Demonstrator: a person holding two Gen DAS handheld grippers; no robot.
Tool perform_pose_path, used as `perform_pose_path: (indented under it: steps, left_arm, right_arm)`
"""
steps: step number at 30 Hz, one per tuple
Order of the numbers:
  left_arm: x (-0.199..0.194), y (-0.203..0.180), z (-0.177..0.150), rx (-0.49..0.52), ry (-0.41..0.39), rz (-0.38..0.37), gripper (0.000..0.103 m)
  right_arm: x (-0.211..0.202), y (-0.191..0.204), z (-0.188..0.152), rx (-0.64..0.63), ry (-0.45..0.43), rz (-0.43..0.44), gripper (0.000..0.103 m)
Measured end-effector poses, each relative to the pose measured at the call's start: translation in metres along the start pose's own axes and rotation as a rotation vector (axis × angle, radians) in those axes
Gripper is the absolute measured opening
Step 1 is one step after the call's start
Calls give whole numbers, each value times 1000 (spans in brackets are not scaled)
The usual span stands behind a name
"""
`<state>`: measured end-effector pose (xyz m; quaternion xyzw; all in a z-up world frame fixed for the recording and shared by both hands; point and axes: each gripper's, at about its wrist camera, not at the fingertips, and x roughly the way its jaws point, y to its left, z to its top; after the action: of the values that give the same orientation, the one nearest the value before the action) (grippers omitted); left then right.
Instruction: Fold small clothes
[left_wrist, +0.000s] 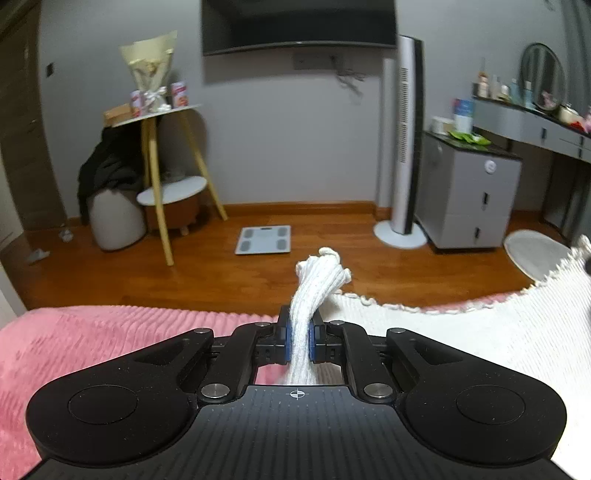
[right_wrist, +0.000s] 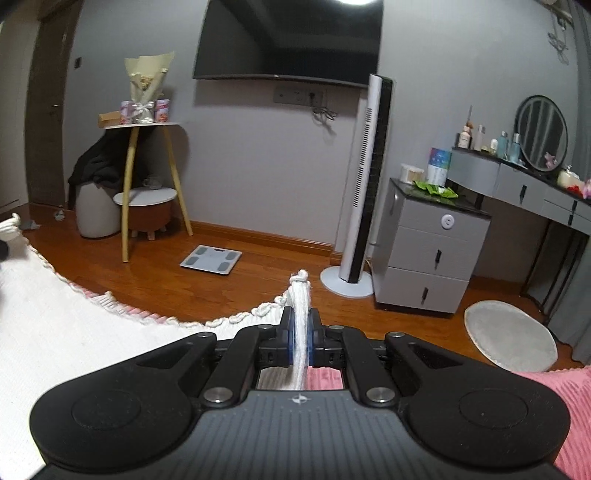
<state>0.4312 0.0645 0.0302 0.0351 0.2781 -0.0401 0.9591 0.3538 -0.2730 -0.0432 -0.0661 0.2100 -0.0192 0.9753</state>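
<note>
While both clamp white knit garment, grey rug right-view only

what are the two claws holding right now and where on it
Both hold one white knit garment: the left claw and right claw each pinch a bunched corner of its scalloped edge.

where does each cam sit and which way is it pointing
Left wrist view: sits on the left gripper, looking along its fingers over the pink bedspread to the far wall; its jaws clamp the white knit garment.
Right wrist view: sits on the right gripper, facing the same wall; its jaws clamp the garment's other end.
Shared: the garment, the scale and the tower fan.
</note>
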Motion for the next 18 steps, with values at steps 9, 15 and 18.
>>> perform_pose_path:
  steps: [9,15,18]
  left_arm:
    - [46,-7,-19,-14,87,122,11]
    - [39,-7,-30,38,153,224,28]
    - [18,0,-32,16,130,239,46]
  right_arm:
    - [47,14,-9,-69,66,-69,6]
    - [57,16,-22,-128,147,-269,41]
    - [21,7,-25,-50,103,-252,55]
